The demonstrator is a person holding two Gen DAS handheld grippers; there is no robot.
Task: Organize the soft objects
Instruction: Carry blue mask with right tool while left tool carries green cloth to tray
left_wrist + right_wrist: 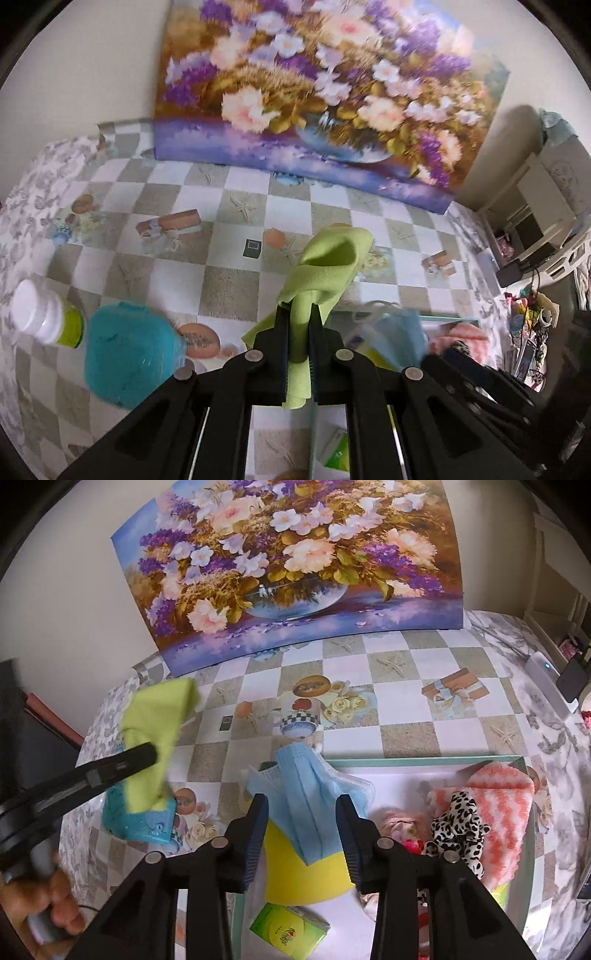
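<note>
I have the left claw (297, 314) clamped on the green cloth (325, 266), lifted above the counter (229, 291) left of the tray (406, 762), while my right claw (303, 805) gapes empty over the blue mask (306, 794) draped on the tray's left end.

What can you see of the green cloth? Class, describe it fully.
The green cloth is a plain lime-green piece of soft, fleecy-looking fabric, crumpled and folded over itself. The left tool is shut on its lower part and holds it up above the checkered table, so its top flops over in a loop and a tail hangs below the fingers. In the right wrist view it hangs over a teal box.
</note>
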